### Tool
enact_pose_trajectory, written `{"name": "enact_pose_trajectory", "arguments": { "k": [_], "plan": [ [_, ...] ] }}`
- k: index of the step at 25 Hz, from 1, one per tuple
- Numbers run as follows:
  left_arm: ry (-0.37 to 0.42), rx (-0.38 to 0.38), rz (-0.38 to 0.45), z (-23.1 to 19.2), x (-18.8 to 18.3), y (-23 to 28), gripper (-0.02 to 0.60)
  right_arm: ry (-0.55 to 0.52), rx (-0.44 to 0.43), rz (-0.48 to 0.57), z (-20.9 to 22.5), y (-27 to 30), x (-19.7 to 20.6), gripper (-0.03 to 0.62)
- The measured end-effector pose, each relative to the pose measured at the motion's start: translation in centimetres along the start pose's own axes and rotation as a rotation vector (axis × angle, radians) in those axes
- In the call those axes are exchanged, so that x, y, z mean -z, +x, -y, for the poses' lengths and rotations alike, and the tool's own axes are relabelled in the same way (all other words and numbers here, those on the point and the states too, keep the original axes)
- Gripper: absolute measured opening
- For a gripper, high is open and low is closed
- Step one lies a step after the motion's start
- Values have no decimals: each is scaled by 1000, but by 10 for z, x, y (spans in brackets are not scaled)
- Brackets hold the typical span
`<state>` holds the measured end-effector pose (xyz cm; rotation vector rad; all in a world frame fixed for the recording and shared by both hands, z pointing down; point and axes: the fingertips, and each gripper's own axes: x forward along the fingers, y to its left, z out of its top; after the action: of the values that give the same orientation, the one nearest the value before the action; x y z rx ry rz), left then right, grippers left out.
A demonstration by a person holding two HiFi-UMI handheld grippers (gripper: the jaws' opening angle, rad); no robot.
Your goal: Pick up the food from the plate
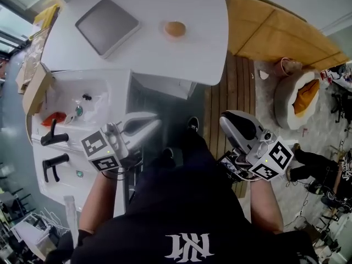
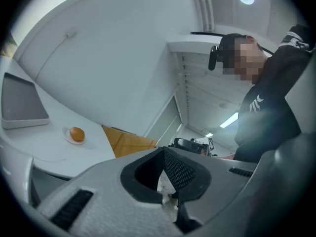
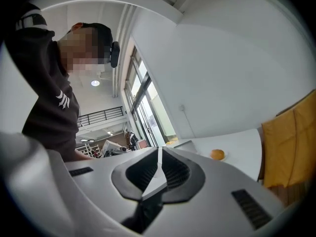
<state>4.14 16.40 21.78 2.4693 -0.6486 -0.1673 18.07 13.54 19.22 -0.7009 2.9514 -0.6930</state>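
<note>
left gripper (image 2: pixel 163 151) fingers closed, empty, right gripper (image 3: pixel 159 150) fingers closed, empty, round orange-brown bun (image 1: pixel 175 29) on small white plate (image 1: pixel 164 31) on white table (image 1: pixel 209 43), well apart from both, black taps (image 1: pixel 54 135) only in head view

I see the food (image 1: pixel 175 29) as one small, round, orange-brown piece, smooth and domed like a bun. It sits whole in the middle of a small, pale, round plate (image 1: pixel 165 33), which shows only as a thin rim around it. The plate lies flat on the white table (image 1: pixel 203 48), toward its far side, near a grey square tray (image 1: pixel 107 25) but apart from it.
</note>
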Motion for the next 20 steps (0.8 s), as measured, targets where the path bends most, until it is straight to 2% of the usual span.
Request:
{"name": "enact_pose_trajectory", "arguments": {
  "k": [7, 11, 13, 18, 20],
  "plan": [
    [13, -80, -14, -53, -42, 80, 5, -48, -109, -13, 84, 20, -44, 6],
    [0, -145, 5, -81, -56, 112, 5, -24, -208, 21, 123, 33, -57, 6],
    [4, -175, 10, -93, -62, 121, 5, -21, -240, 13, 138, 44, -58, 6],
    [1, -216, -21, -125, -66, 125, 5, -12, -263, 10, 161, 73, -63, 6],
    [-5, -226, -9, -141, -72, 122, 5, -9, -274, -2, 166, 89, -61, 10]
  ]
}}
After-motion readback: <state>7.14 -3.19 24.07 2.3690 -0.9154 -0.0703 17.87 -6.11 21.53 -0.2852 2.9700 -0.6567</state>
